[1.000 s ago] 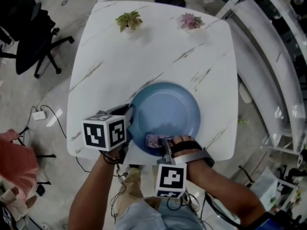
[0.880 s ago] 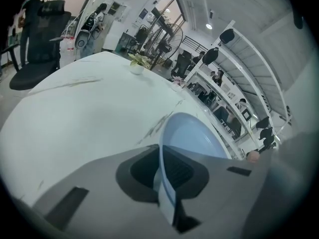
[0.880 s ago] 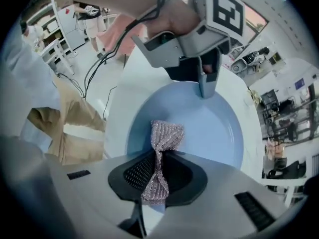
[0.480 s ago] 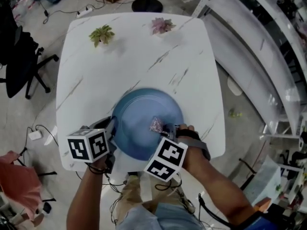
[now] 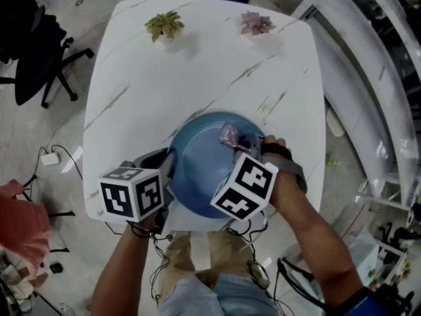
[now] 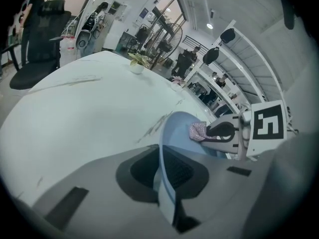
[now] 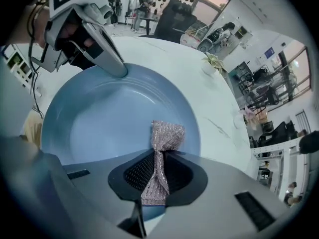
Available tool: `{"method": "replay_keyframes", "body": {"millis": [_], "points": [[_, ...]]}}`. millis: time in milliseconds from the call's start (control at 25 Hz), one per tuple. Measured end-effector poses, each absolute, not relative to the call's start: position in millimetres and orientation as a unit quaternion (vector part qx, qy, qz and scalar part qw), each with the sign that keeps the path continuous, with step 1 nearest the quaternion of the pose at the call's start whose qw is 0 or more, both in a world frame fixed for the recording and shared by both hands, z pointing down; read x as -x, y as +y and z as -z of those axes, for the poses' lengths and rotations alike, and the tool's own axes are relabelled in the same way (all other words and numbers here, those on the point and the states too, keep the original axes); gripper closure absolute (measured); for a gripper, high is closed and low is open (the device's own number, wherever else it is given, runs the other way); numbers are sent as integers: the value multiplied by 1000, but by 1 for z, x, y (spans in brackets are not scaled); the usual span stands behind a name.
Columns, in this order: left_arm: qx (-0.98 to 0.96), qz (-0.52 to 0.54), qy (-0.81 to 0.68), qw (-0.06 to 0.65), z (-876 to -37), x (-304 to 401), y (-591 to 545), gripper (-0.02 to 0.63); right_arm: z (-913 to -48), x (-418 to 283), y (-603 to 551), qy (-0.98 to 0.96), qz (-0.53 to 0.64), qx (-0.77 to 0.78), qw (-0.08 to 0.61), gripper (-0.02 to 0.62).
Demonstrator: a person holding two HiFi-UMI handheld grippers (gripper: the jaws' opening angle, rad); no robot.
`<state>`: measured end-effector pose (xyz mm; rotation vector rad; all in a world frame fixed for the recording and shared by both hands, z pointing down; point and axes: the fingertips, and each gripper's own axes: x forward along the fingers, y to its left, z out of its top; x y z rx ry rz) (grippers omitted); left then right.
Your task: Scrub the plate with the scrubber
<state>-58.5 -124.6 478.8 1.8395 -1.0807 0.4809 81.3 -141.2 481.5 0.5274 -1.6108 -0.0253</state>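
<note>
**Head view:** the scrubber (image 5: pixel 230 135) is now at the far right rim of the plate (image 5: pixel 200 170). Over the last second it has swept there from the near rim, and the right gripper (image 5: pixel 238 141) came with it. The left gripper (image 5: pixel 171 168) has stayed at the plate's left rim. One full stroke across the plate looks done, so the scrubbing is well under way. The plate is at the near edge of the bench (image 5: pixel 197 71).

**Left gripper view:** its fingers are closed on the plate's rim, seen edge-on between them. The head view hides that grip behind the marker cube. The plate may be tipped up slightly, but the wide lens makes that unsure.

**Right gripper view:** its fingers pinch the scrubber by its middle. The folded end lies on the plate's inner slope, which is too small to see from the head view.
</note>
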Motion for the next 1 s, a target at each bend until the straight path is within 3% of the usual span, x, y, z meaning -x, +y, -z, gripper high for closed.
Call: {"method": "replay_keyframes", "body": {"millis": [440, 1000], "points": [[-740, -190, -447, 466, -480, 60, -123, 589, -485, -32, -136, -737, 77, -173, 649, 525], [-738, -188, -451, 465, -481, 63, -122, 589, -479, 19, -41, -780, 119, -80, 609, 525]]}}
